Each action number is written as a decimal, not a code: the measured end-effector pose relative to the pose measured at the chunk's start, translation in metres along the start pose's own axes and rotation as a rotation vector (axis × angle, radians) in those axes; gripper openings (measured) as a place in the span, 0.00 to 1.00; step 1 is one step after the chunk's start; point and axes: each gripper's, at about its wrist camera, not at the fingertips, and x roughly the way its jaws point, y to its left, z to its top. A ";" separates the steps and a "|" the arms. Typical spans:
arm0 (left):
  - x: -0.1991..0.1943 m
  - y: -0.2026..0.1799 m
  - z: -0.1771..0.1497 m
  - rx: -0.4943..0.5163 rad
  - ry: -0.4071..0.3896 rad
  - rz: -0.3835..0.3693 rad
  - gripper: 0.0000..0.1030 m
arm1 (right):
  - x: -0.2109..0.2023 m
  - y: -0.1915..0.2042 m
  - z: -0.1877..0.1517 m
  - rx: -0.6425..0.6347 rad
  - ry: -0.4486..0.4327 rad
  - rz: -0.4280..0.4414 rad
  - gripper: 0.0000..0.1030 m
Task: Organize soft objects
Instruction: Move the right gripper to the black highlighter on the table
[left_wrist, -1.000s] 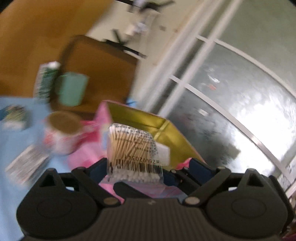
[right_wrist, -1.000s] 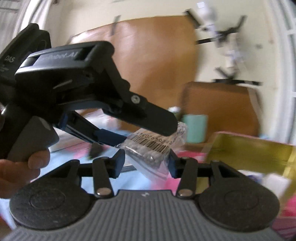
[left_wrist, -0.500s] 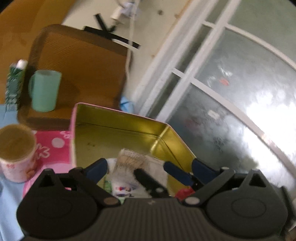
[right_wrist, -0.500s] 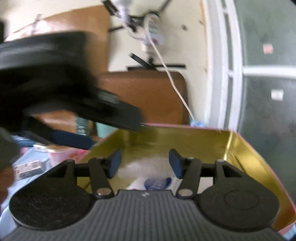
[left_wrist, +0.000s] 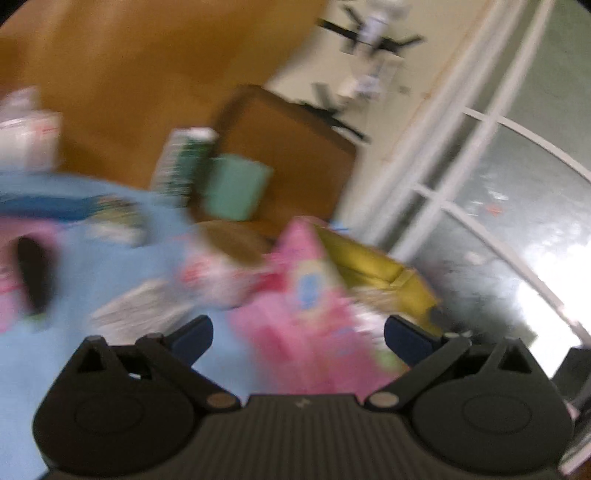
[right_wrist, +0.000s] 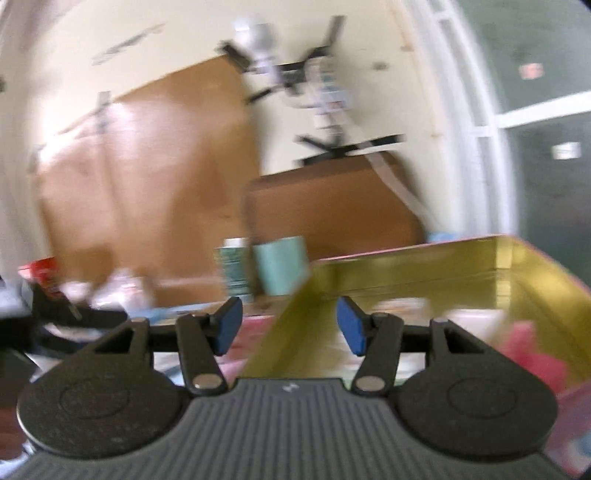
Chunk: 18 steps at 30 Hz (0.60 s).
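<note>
The picture is blurred by motion. A pink tin (left_wrist: 306, 280) with a gold inside (right_wrist: 406, 280) lies open on the blue cloth (left_wrist: 110, 266). Pale soft packs (right_wrist: 399, 306) and something pink (right_wrist: 528, 343) lie in it, too smeared to name. My left gripper (left_wrist: 297, 336) hangs in front of the tin's pink side, its jaws opening wide with nothing between them. My right gripper (right_wrist: 290, 328) stands open at the tin's near left corner, and nothing is in it either.
A mint cup (left_wrist: 236, 192) and a green carton (left_wrist: 184, 166) stand behind the tin, a lidded paper cup (left_wrist: 221, 251) to its left. Flat packets (left_wrist: 147, 310) lie on the cloth. A brown panel (right_wrist: 332, 206) and a window (left_wrist: 498, 184) close off the back.
The left gripper let go of the cotton swab pack into the tin, opened wider and drew back to the left. The right gripper swung left from over the tin's middle to its corner.
</note>
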 end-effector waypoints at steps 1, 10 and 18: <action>-0.010 0.014 -0.003 -0.019 -0.006 0.039 0.99 | 0.006 0.013 -0.001 -0.012 0.017 0.046 0.58; -0.091 0.116 -0.021 -0.137 -0.116 0.335 0.99 | 0.076 0.111 -0.035 -0.102 0.251 0.252 0.58; -0.114 0.130 -0.030 -0.185 -0.245 0.252 0.99 | 0.149 0.172 -0.046 -0.150 0.396 0.300 0.58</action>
